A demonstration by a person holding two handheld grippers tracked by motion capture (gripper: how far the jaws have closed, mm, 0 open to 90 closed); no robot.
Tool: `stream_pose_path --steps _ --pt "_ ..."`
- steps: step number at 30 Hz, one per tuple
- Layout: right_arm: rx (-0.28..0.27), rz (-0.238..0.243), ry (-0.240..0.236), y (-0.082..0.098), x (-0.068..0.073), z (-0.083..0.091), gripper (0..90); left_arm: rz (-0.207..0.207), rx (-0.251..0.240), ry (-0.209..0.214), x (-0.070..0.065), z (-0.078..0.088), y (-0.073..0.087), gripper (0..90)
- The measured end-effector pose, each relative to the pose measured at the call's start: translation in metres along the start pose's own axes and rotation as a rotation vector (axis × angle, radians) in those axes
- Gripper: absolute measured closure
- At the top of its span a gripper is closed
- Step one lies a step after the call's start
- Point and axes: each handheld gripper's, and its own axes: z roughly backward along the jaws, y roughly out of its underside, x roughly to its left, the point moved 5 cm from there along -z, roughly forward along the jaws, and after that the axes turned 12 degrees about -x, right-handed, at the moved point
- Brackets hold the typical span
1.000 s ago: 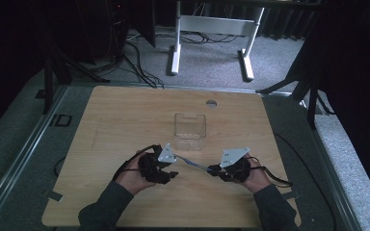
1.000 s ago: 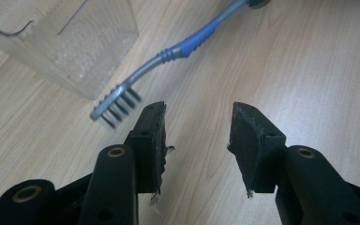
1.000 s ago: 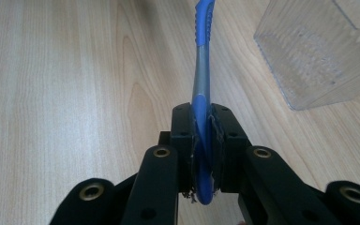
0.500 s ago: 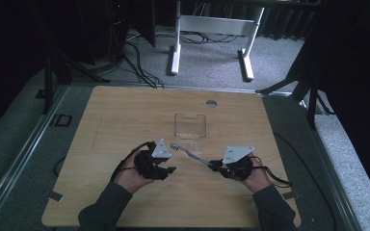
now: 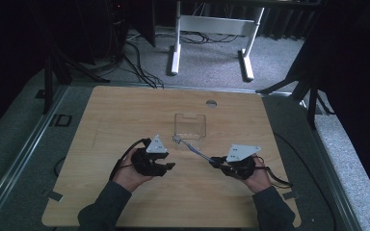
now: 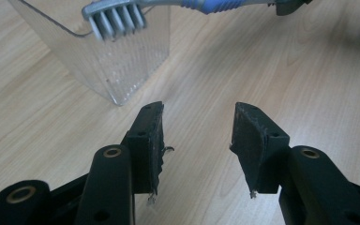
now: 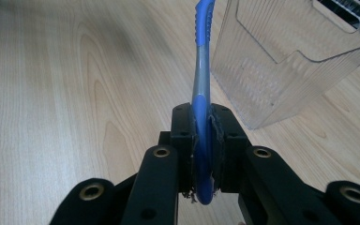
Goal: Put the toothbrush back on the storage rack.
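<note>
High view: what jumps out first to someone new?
The blue toothbrush, clamped by its handle in the right claw, bristles pointing at the clear plastic holder at mid-table. The left claw sits beside it, open and empty. All of it rests on a pale wooden table in a dark room.

Glossy plastic toothbrush [image 7: 201,93], clear ribbed plastic holder [image 6: 117,61], matt pale wood-grain table [image 5: 125,110].
</note>
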Motion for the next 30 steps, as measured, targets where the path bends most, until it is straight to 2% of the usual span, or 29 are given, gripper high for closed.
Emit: stream_pose_path --steps 12,17,23,30 --pt "-0.067 -0.028 0.035 -0.005 0.002 0.002 80.6 0.056 -0.071 0.011 0.005 0.003 -0.005 55.4" --pt "-0.089 -0.035 0.039 -0.006 0.003 0.002 80.7 0.075 -0.102 0.03 0.006 0.004 -0.008 55.4" --pt "-0.114 -0.051 0.034 -0.007 0.005 0.002 80.6 0.072 -0.14 0.062 0.006 0.004 -0.01 55.7" --pt "-0.141 -0.069 0.034 -0.01 0.005 0.003 80.6 0.087 -0.166 0.07 0.007 0.003 -0.011 55.7"
